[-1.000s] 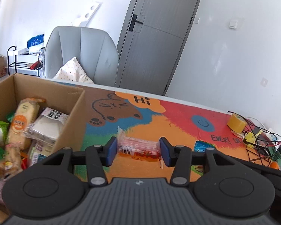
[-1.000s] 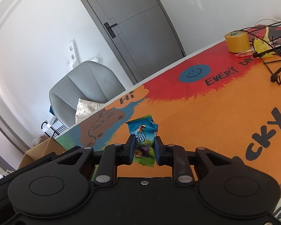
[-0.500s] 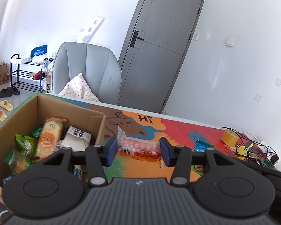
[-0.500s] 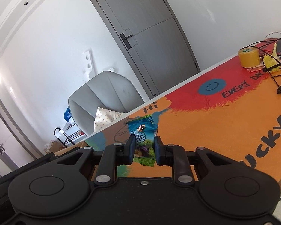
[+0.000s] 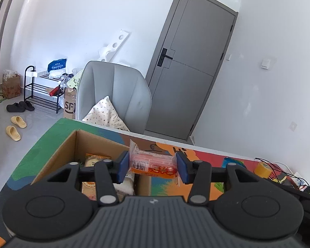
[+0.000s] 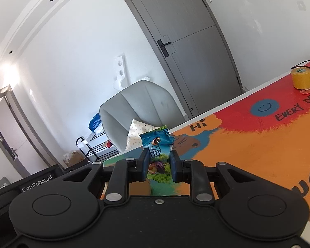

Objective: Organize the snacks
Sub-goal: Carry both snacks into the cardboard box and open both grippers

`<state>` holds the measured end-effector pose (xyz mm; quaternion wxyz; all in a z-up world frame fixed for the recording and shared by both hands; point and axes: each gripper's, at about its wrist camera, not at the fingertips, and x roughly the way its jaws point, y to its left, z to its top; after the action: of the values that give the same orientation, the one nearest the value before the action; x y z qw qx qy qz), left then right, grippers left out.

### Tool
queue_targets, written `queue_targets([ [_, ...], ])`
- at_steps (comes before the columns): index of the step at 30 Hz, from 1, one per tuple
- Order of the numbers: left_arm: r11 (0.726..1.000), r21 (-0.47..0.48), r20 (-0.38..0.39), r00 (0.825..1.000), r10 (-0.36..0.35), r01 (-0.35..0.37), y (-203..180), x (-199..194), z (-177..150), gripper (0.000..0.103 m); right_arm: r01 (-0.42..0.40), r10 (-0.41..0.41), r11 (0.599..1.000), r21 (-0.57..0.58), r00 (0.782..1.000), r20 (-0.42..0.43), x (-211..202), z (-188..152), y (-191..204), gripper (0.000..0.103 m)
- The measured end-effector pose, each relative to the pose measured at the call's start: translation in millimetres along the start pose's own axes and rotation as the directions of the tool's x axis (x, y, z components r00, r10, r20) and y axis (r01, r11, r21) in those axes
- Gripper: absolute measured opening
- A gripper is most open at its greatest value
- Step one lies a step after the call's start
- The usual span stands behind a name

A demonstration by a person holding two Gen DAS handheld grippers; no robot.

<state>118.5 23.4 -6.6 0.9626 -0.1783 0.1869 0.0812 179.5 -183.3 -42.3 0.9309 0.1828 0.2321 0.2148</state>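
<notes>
My left gripper (image 5: 153,166) is shut on an orange-red snack packet (image 5: 153,163), held crosswise in the air above the right wall of an open cardboard box (image 5: 62,150) that holds several snacks. My right gripper (image 6: 159,164) is shut on a blue-green snack packet (image 6: 157,144), held upright above the colourful table mat (image 6: 248,144). The same blue packet shows in the left wrist view (image 5: 230,162), behind my left gripper's right finger.
A yellow tape roll (image 6: 301,78) and a black wire rack with cables (image 5: 283,175) stand at the table's far right. A grey chair with a spotted cushion (image 5: 113,95) sits behind the table, near a grey door (image 5: 188,66). A shoe rack (image 5: 43,88) stands on the floor at left.
Both grippers have risen and tilted up, each still holding its packet. The left gripper has moved left, over the box; the right gripper has lifted its packet off the mat.
</notes>
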Motion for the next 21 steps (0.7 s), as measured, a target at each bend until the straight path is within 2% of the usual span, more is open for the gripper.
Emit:
queue_targets([
  [10, 0.998, -0.021, -0.028, 0.998, 0.059, -0.06, 42, -4, 4, 0.048, -0.063, 0.061, 0.997, -0.042, 0.997, -0.047, 15, -11, 37, 0.022],
  [18, 0.995, -0.052, -0.049, 0.996, 0.08, -0.082, 65, -7, 5, 0.049, -0.092, 0.087, 0.994, -0.064, 0.993, -0.076, 23, -19, 59, 0.023],
  [21, 0.994, -0.065, -0.058, 0.995, 0.079, -0.083, 71, -7, 4, 0.059, -0.098, 0.092, 0.993, -0.073, 0.992, -0.083, 24, -22, 65, 0.023],
])
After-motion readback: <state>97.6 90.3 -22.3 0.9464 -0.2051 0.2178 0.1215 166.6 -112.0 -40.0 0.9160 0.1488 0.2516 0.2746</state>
